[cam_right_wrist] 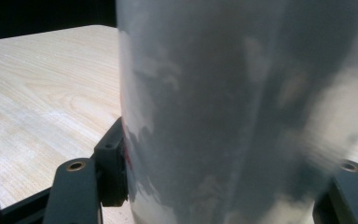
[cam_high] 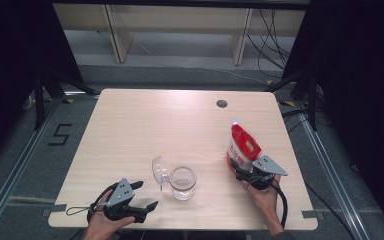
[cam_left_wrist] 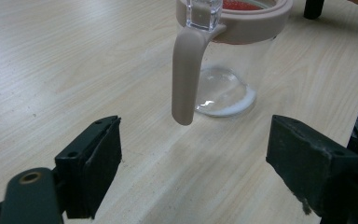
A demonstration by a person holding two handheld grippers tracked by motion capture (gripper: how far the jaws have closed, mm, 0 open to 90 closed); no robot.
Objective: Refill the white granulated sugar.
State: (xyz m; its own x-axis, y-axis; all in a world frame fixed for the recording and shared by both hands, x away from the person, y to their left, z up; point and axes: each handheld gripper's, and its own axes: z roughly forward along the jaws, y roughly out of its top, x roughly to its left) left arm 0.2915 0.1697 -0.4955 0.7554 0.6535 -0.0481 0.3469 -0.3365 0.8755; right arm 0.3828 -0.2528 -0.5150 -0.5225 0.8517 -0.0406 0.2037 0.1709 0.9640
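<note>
With the right gripper (cam_high: 243, 172) clamped on the red pouch (cam_high: 242, 146) at the table's right, the left gripper (cam_high: 142, 196), jaws wide, should square up on the jar's handle (cam_left_wrist: 185, 77) near the front edge before closing, I think.

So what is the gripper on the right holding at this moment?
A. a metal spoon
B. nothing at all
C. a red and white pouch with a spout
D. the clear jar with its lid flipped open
C: in the high view the right gripper is shut on the red and white pouch, which stands upright, while the clear jar sits apart on the table, in front of the open left gripper.
</note>
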